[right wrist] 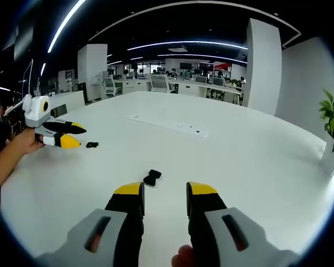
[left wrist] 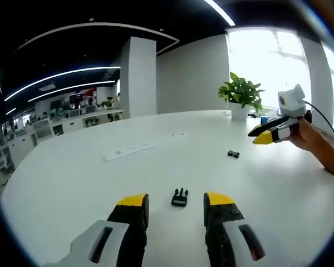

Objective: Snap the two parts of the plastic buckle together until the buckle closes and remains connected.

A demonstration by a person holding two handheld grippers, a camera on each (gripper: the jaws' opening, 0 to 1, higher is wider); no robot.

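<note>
Fingers of our left gripper (left wrist: 176, 203) stand spread, empty, the pronged buckle part (left wrist: 180, 197) lying between their tips on the white table (left wrist: 72, 178). Rightward, our right gripper (right wrist: 165, 196) likewise gapes, the socket buckle part (right wrist: 152, 177) just ahead. We count two parts, well apart.

Two black plastic buckle parts, one pronged (left wrist: 179, 197) and one small (left wrist: 233, 154), lie on the plain white round table (left wrist: 72, 183). Both black-and-grey two-jaw grippers (left (left wrist: 176, 210), right (right wrist: 165, 199)) have yellow tips. The potted plant (left wrist: 242, 92) is green, in a white pot.
</note>
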